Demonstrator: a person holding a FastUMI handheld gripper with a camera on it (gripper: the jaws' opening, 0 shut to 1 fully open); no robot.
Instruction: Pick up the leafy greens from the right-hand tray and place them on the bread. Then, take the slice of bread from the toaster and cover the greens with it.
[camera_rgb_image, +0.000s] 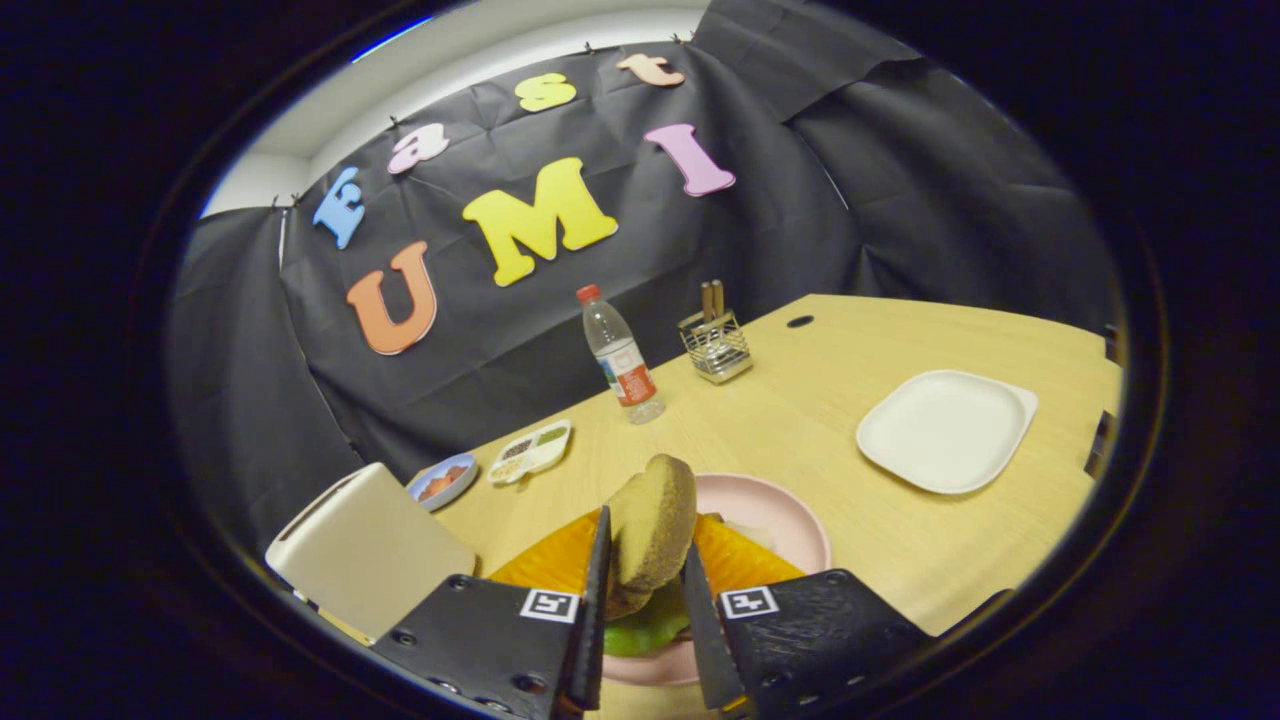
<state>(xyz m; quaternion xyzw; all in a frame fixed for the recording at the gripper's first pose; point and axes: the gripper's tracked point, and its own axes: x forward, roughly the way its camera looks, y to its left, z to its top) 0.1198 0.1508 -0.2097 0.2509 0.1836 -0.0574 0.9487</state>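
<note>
While the tool (648, 600) stands clamped on the bread slice (652, 535), both fingers pressing its flat faces, the slice is held on edge, tilted, above the pink plate (775, 515). Greens (640, 628) lie just under the slice, between the fingers, with orange slices (735, 562) to either side of it. Toaster (365, 548): beside the plate, slot empty as far as can be seen. White tray (945, 430): bare, well apart on the worktop (800, 400). Also present: bottle (622, 355), rack (716, 345), two small dishes (500, 462) beyond the toaster. Risk: released on edge, the slice may tip off the greens or roll; the fingers, if lowered too far, could drag the greens aside.
</note>
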